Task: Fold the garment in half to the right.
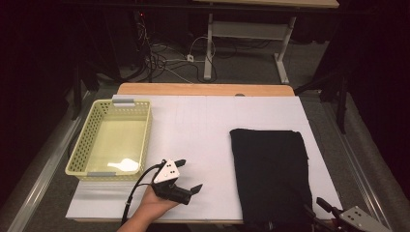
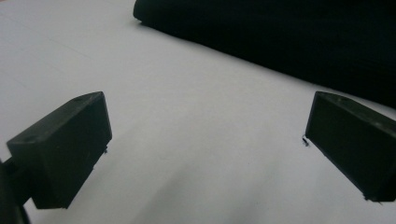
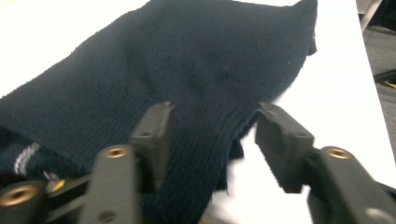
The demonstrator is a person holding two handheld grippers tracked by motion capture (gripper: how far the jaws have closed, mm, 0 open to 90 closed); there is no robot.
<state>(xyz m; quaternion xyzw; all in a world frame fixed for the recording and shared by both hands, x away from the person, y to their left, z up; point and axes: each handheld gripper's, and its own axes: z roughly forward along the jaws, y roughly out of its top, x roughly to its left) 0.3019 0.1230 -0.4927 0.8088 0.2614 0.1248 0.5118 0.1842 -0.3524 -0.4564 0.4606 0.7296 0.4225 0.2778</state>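
Note:
A dark knitted cloth (image 1: 270, 169) lies flat on the right half of the white table (image 1: 203, 125), reaching its near edge. My right gripper (image 1: 316, 208) is at the cloth's near right corner. In the right gripper view its jaws (image 3: 212, 116) stand apart just above the cloth (image 3: 187, 60), straddling its right edge without pressing on it. A hand holds my left gripper (image 1: 189, 175) low over the bare table, left of the cloth. Its jaws (image 2: 208, 116) are wide open with nothing between them, and the cloth (image 2: 280, 37) lies beyond them.
A pale yellow perforated basket (image 1: 92, 140) stands at the table's left with a small white object (image 1: 124, 165) in its near corner. Beyond the far wooden edge (image 1: 203, 89) are a floor with cables (image 1: 164, 58) and another table's legs (image 1: 209, 48).

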